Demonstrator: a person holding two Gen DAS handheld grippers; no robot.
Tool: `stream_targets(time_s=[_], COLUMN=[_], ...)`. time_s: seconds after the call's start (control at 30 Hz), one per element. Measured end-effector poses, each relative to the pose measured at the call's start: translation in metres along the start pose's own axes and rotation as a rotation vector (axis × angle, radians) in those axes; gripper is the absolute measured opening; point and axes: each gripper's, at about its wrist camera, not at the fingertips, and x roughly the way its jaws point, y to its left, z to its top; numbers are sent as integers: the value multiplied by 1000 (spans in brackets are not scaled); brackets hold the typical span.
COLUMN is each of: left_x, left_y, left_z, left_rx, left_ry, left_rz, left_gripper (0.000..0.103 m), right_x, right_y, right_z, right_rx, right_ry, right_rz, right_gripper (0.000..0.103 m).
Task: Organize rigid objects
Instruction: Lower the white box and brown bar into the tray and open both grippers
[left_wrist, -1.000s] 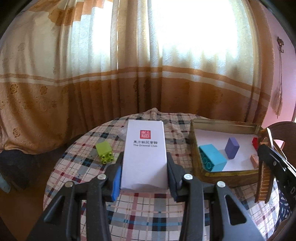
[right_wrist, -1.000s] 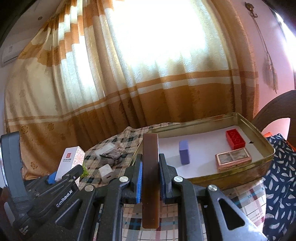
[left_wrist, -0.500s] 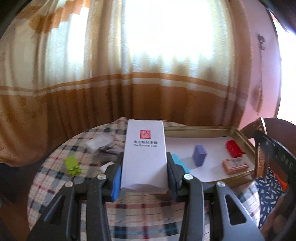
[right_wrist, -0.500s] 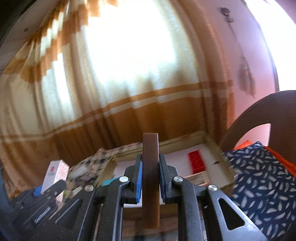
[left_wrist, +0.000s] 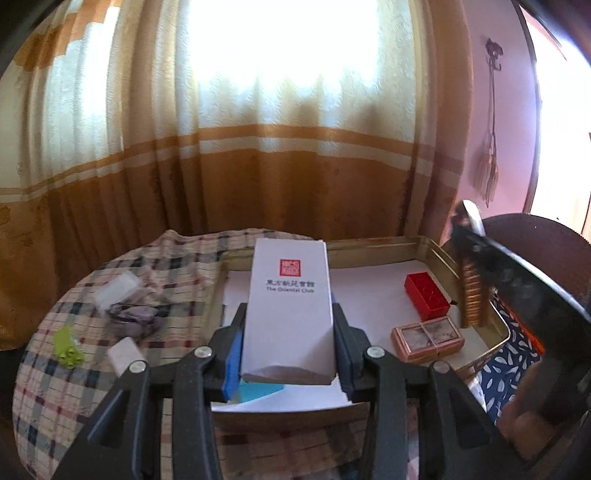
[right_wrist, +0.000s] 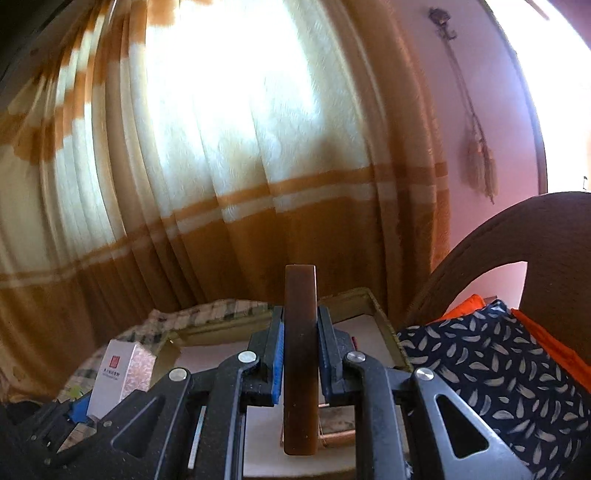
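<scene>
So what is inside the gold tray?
In the gold tray: white paper lining, a red block, a pink box, a teal block. The white box hides the middle.

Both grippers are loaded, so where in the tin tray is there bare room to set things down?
The white liner lies free between the white box and the red block. The right edge is crowded: red block, pink case.

You see a matt white paper box (left_wrist: 289, 306), a brass-toned metal tray (left_wrist: 384, 246) lined with paper, a woven checked tablecloth (left_wrist: 48, 384), and a glossy brown slab (right_wrist: 300, 354).
</scene>
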Motion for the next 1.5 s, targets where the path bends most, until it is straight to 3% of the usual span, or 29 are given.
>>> stream_targets(time_s=[0.57,0.8,0.83,0.87,0.97,1.17,1.5], left_x=[50,57,57,57,49,30,29], left_y=[-21,-25,-25,-24,-18,-11,9], left_z=[-10,-14,-14,-14,-14,-17,-21], left_rx=[25,41,38,33,-1,-24,-93], left_ry=[91,103,103,101,61,-24,13], left_rz=[9,33,40,46,94,109,151], left_gripper=[41,41,47,64,99,102,103], right_x=[62,64,64,64,58,18,2], right_y=[3,1,0,0,0,-4,-31], right_z=[-20,-19,-19,-19,-19,-21,-26], right_rx=[-16,10,15,17,19,49,214], right_ry=[156,149,148,147,121,-82,-132], right_rz=[-52,-36,-31,-26,-15,-109,-161], right_gripper=[17,18,20,28,63,89,91])
